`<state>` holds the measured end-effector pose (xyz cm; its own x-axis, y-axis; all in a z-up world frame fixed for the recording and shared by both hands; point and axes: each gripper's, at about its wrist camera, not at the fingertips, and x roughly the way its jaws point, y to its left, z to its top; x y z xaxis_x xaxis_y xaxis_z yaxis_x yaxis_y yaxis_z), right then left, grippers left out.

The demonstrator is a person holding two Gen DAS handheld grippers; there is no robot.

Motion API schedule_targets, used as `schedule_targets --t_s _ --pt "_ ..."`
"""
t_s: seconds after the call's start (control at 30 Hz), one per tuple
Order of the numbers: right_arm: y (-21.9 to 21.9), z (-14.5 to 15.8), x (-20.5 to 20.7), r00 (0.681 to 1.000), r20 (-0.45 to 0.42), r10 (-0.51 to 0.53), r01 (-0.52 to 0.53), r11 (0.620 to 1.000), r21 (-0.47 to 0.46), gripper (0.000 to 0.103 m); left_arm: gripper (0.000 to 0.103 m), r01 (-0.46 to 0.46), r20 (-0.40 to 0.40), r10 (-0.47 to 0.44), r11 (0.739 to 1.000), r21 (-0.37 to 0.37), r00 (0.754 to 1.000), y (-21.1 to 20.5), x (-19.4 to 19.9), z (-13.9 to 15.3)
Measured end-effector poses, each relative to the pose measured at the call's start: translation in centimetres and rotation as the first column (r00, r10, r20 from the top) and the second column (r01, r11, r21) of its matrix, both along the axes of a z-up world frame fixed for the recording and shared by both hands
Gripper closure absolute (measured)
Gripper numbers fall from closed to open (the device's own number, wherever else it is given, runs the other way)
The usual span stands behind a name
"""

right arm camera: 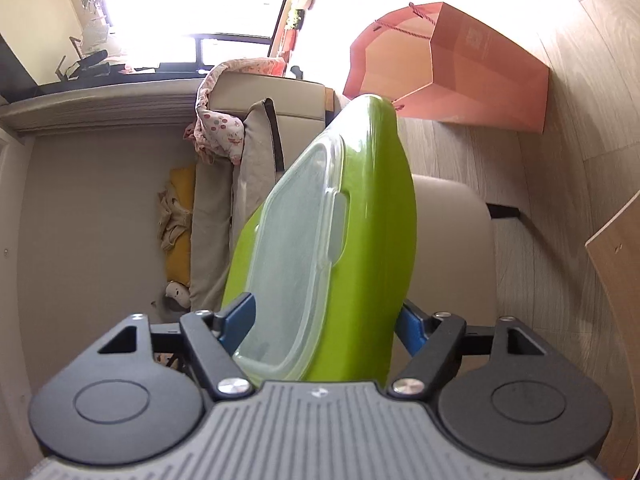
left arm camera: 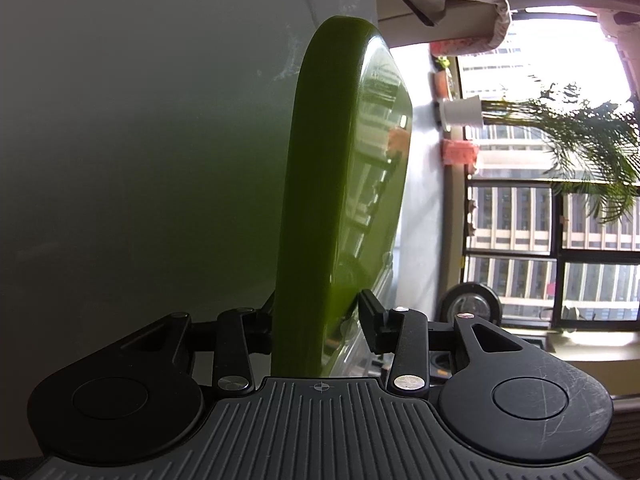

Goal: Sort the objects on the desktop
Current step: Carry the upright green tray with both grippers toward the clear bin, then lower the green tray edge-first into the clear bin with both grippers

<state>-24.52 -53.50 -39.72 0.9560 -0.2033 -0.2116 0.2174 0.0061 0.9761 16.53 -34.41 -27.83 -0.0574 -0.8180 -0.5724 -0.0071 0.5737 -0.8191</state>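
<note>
Glossy green plastic box (left arm camera: 320, 184) with translucent lid (right arm camera: 296, 248), standing on edge, clamped at its near end by black-fingered left gripper (left arm camera: 316, 320), flanked by blue-padded right gripper (right arm camera: 324, 320), contact there unclear, pink paper bag (right arm camera: 452, 68) beyond, far right.

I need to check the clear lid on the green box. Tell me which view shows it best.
The right wrist view: the clear lid faces the camera, its rim and a tab plain on the green box. The left wrist view sees the box nearly edge-on; the lid there is only a glossy, reflective sliver.
</note>
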Motion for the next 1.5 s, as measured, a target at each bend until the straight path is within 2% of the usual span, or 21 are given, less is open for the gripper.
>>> schedule_targets --t_s 0.13,0.23,0.37,0.4,0.43,0.47,0.5,0.6,0.63,0.67,0.77,0.83,1.0,1.17,1.33,1.5 --pt "-2.8 -2.4 1.1 0.998 -0.048 -0.049 0.048 0.998 -0.039 0.024 0.057 0.01 0.013 -0.01 1.0 0.013 1.0 0.3 0.0 -0.1" --pt "-4.2 -3.5 2.3 0.999 0.023 -0.027 0.026 0.999 0.024 0.029 0.054 0.029 0.038 -0.03 0.999 0.036 0.999 -0.2 0.2 0.0" --pt "-4.2 -2.7 2.5 1.0 0.024 -0.02 0.017 0.993 0.121 0.038 0.052 0.033 0.094 -0.039 0.997 0.066 0.995 0.0 -0.1 0.0" --pt "-4.0 -2.3 2.3 0.999 0.041 -0.023 0.017 0.992 0.127 0.048 0.051 0.03 0.085 -0.036 0.998 0.062 0.996 0.1 0.0 -0.2" --pt "-4.0 -1.8 1.9 0.996 0.084 -0.017 0.004 0.988 0.156 0.066 0.05 0.03 0.074 -0.034 0.998 0.056 0.997 0.3 0.0 -0.5" --pt "-4.1 -1.4 1.6 0.991 0.13 -0.013 -0.012 0.982 0.186 0.068 0.049 0.029 0.066 -0.031 0.999 0.037 0.997 0.5 -0.1 -0.6" --pt "-4.1 -0.7 1.4 0.991 0.134 -0.002 -0.025 0.978 0.206 0.068 0.048 0.027 0.065 -0.028 0.999 0.02 0.997 0.7 -0.1 -0.7" --pt "-4.1 0.9 0.7 0.987 0.154 0.039 -0.078 0.964 0.256 0.07 0.022 0.004 0.073 -0.002 1.0 -0.03 0.997 1.0 -0.1 -0.6" --pt "-4.1 1.2 0.6 0.982 0.179 0.053 -0.101 0.956 0.275 0.072 0.021 -0.004 0.077 0.007 0.999 -0.042 0.997 1.0 0.0 -0.5" --pt "-4.0 1.5 0.4 0.977 0.204 0.065 -0.125 0.948 0.293 0.073 0.022 -0.009 0.086 0.012 0.999 -0.041 0.996 0.9 0.0 -0.2" --pt "-3.7 3.2 -0.5 0.981 0.172 0.084 -0.121 0.969 0.216 0.077 0.055 0.007 0.179 -0.007 1.0 0.004 0.984 0.3 -0.6 1.7" --pt "-3.5 5.2 -1.3 0.994 0.073 0.083 -0.09 0.992 0.093 0.073 0.059 0.026 0.247 -0.028 1.0 0.011 0.969 -0.1 -1.2 3.3" --pt "-3.0 7.1 -2.7 0.994 0.087 0.067 -0.071 0.996 0.047 0.07 0.074 0.042 0.356 -0.031 0.999 -0.022 0.934 -0.1 -2.4 7.7" --pt "-2.4 10.3 -3.1 0.984 0.15 0.096 -0.091 0.995 -0.04 0.068 0.075 0.028 0.444 0.012 0.996 -0.084 0.896 2.5 -3.0 12.7" --pt "-1.1 13.1 -0.8 0.96 0.21 0.184 -0.168 0.981 -0.093 0.067 0.074 -0.006 0.563 0.066 0.994 -0.107 0.824 6.4 -4.0 17.3" --pt "0.9 17.4 2.1 0.921 0.246 0.3 -0.256 0.947 -0.196 0.067 0.071 -0.068 0.591 0.168 0.98 -0.188 0.789 12.8 -4.6 20.9"
